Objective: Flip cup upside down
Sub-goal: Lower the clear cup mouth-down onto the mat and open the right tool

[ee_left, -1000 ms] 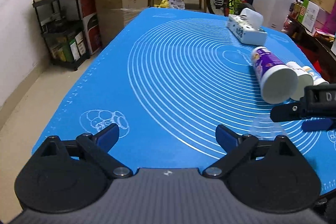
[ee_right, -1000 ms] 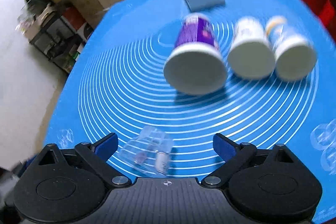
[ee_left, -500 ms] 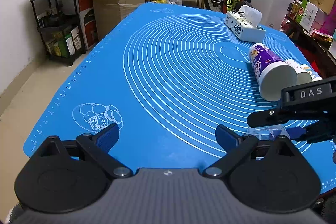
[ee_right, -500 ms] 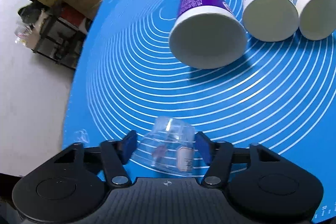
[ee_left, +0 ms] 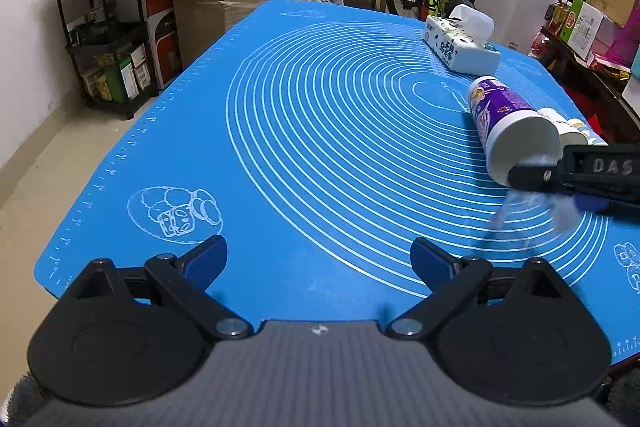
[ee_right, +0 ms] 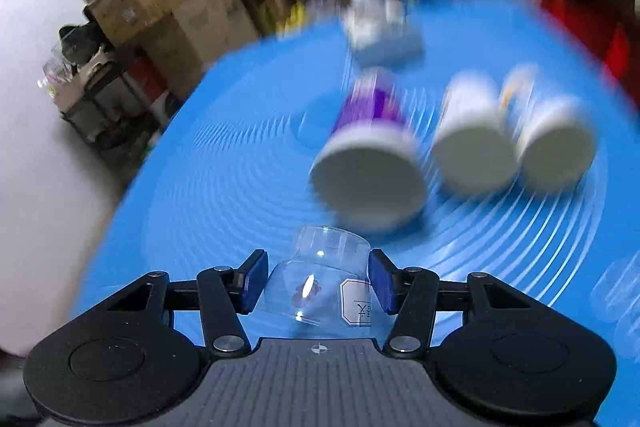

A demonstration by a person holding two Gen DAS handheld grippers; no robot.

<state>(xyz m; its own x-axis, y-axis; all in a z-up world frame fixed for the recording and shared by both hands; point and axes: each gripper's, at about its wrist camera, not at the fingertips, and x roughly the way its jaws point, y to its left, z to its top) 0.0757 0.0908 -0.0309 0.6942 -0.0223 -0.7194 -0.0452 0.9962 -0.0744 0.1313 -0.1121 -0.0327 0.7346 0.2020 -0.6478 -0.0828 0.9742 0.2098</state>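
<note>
A small clear plastic cup with a white label sits between the blue pads of my right gripper, which is shut on it and holds it above the blue mat. In the left wrist view the right gripper enters from the right edge with the blurred clear cup hanging below it. My left gripper is open and empty over the mat's near edge.
Three paper cups lie on their sides on the right: a purple one, a white one and a blue-orange one. A tissue box stands behind them. Shelves and cardboard boxes stand beyond the table's left edge.
The right gripper closed on the clear cup, lifted it off the mat and is moving fast, blurring its view. The left gripper stayed open and barely moved.
</note>
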